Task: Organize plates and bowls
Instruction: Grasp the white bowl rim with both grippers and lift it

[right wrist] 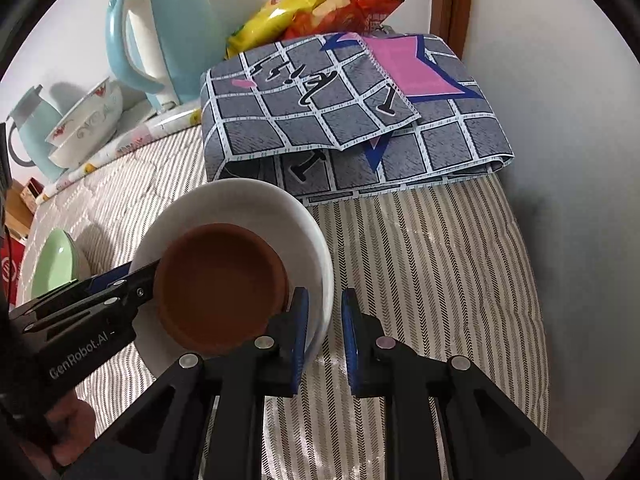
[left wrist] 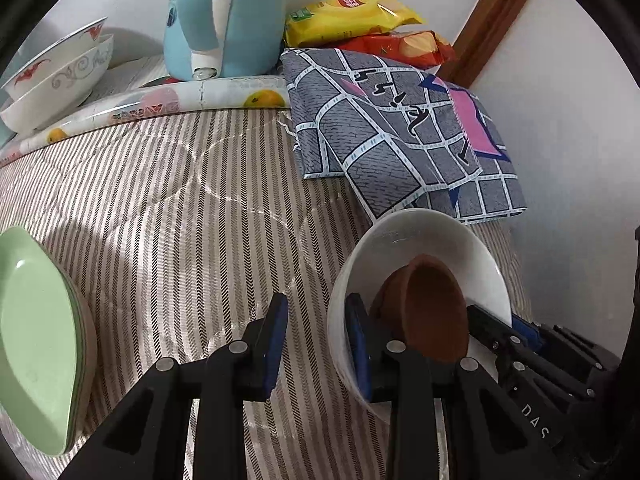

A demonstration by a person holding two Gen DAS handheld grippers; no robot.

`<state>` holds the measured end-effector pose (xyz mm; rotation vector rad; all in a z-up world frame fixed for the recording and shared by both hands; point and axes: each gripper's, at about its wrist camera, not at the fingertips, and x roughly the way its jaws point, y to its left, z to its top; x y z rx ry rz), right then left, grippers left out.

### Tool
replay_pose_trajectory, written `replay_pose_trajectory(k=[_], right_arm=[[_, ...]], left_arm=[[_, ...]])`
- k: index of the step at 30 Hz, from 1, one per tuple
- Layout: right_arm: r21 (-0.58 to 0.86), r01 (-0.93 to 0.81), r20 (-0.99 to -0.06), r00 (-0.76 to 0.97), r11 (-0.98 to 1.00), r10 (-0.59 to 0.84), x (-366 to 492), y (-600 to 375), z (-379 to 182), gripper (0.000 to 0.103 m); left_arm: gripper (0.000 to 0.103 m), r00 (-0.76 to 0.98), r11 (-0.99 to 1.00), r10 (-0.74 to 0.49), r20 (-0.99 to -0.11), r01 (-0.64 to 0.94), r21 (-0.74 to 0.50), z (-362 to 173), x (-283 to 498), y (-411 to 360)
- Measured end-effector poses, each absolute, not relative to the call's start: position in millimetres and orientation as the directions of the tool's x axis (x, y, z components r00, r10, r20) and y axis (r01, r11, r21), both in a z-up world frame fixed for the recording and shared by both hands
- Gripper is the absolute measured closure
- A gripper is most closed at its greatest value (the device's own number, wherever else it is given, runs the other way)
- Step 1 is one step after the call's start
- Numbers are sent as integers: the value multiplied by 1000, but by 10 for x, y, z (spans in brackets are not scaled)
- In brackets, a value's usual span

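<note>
A white bowl (left wrist: 420,236) (right wrist: 240,204) sits on the striped bedding with a smaller brown bowl (left wrist: 432,308) (right wrist: 220,288) leaning inside it. My left gripper (left wrist: 316,304) (right wrist: 136,276) straddles the bowl's left rim, one finger inside and one outside. Striped cloth shows between the outer pad and the bowl wall. My right gripper (right wrist: 324,294) (left wrist: 500,324) straddles the opposite rim, its inner pad by the wall and a thin sliver of cloth before the outer pad. A stack of green plates (left wrist: 36,332) (right wrist: 56,264) lies further left.
Two patterned bowls (left wrist: 60,76) (right wrist: 88,128) are nested on a fruit-print tray (left wrist: 160,100) beside a pale blue kettle (left wrist: 228,20) (right wrist: 168,36). A folded grey checked cloth (left wrist: 400,128) (right wrist: 340,120) and snack bags (left wrist: 352,16) (right wrist: 304,4) lie behind the bowl. A wall closes the right side.
</note>
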<state>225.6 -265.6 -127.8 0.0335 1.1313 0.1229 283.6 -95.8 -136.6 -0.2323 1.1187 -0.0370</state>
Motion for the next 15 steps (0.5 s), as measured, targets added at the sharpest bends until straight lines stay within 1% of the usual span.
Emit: replay_pose_trajectory(k=[3,5,7,10,11,14,15], right_arm=[[92,-69,-906,407,993,113,2291,-2647,-1333,86],[84,-69,-905,411,994,105,2293,-2638,-1342,84],[83,-71,-903,416,994,105,2293,-2643,-1344,83],[83,-56,-903,417,995,99,2296,-2679,-1351,76],[86,-56,-902,419,995,101,2297,-2693,-1355,73],[100,-51,-897,427,994,112,2294,-2721,-1366,71],[95,-41,-896,432,995,103,2290,-2730,-1367,66]], left_arm=[[71,428,979,-137,-893,-81,-189,-1410,2858,-971],[69,425,981,-127,-896,-81,-178,-1437,2869,-978],[68,427,981,-126,-896,-81,-177,-1447,2875,-972],[66,422,979,-138,-896,-82,-189,-1461,2893,-946],[65,421,978,-140,-896,-83,-192,-1468,2902,-944],[56,418,978,-136,-898,-89,-190,-1484,2911,-912],[54,416,976,-141,-898,-93,-197,-1494,2914,-893]])
